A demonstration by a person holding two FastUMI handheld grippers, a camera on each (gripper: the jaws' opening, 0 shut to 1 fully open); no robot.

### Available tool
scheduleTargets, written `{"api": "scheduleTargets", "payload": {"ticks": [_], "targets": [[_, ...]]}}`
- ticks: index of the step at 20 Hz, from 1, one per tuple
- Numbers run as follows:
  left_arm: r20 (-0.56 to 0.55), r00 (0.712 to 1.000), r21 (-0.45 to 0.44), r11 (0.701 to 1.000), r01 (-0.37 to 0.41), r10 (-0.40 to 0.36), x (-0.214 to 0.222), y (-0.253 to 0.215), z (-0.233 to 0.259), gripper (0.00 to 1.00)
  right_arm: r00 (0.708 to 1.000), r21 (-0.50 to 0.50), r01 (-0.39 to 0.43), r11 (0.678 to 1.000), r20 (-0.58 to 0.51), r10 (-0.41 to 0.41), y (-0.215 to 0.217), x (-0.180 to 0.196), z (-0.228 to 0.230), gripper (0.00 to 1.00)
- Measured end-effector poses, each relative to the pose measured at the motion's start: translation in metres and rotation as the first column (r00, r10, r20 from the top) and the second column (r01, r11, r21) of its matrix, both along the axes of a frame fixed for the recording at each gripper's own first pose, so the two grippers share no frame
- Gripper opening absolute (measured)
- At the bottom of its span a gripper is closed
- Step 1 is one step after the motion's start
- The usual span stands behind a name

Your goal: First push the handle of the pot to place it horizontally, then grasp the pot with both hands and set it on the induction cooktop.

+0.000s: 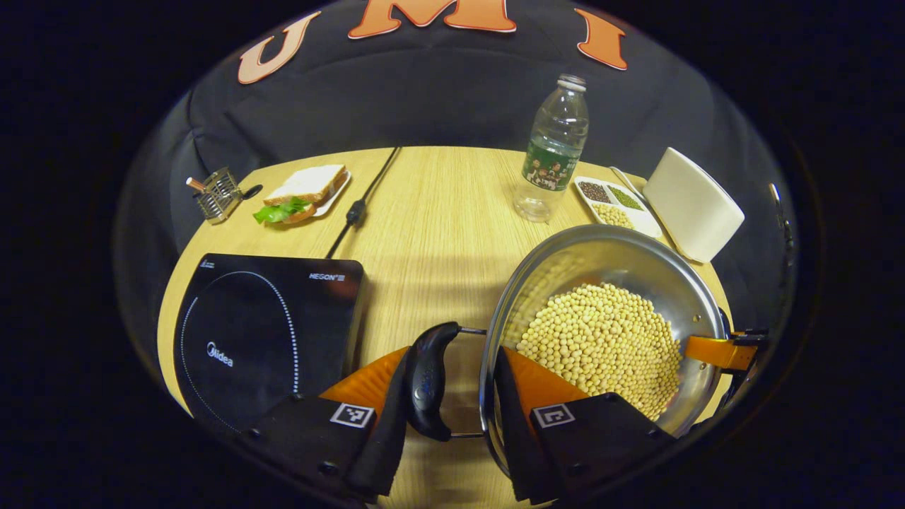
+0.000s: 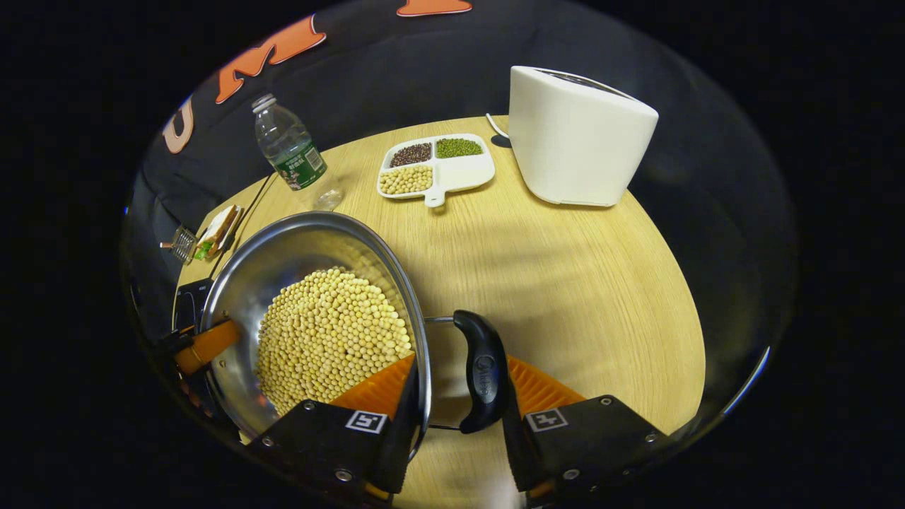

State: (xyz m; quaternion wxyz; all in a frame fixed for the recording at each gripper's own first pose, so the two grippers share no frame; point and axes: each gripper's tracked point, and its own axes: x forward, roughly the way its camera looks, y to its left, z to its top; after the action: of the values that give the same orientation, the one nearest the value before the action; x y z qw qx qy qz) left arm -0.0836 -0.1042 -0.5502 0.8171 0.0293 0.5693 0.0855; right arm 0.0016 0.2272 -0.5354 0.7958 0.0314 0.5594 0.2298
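With both side handles lying level, each open gripper, left gripper (image 1: 452, 417) and right gripper (image 2: 452, 417), straddles a handle of the soybean pot (image 1: 601, 332), which stands right of the induction cooktop (image 1: 261, 332), unlifted.

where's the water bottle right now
In the left gripper view the water bottle stands upright at the table's far edge, just left of the divided tray, beyond the pot.

wooden table (image 1: 438, 212): cooktop (image 1: 261, 332), pot (image 1: 601, 332), bottle (image 1: 555, 152), sandwich plate (image 1: 307, 191), toaster (image 2: 576, 138), bean tray (image 2: 435, 166)
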Motion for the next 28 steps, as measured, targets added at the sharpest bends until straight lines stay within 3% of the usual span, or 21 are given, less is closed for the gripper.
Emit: {"api": "scheduleTargets", "payload": {"ticks": [6,13,21,28], "targets": [[0.115,0.993,0.029,1.000,-0.007,0.003,0.012,0.026,0.050,0.67,0.997,0.052,0.012,0.999,0.077,-0.016,0.019,-0.003,0.051,0.57],[0.207,0.976,0.051,0.996,-0.074,0.062,0.016,0.075,0.111,0.67,0.986,0.096,-0.035,0.995,0.165,0.018,0.059,-0.010,0.120,0.57],[0.276,0.953,0.113,0.980,-0.161,0.125,0.002,0.166,0.176,0.66,0.970,0.158,-0.125,0.979,0.228,0.087,0.138,-0.037,0.175,0.56],[0.290,0.941,0.159,0.961,-0.225,0.173,-0.022,0.256,0.199,0.67,0.960,0.161,-0.202,0.966,0.226,0.163,0.224,-0.080,0.201,0.56]]}}
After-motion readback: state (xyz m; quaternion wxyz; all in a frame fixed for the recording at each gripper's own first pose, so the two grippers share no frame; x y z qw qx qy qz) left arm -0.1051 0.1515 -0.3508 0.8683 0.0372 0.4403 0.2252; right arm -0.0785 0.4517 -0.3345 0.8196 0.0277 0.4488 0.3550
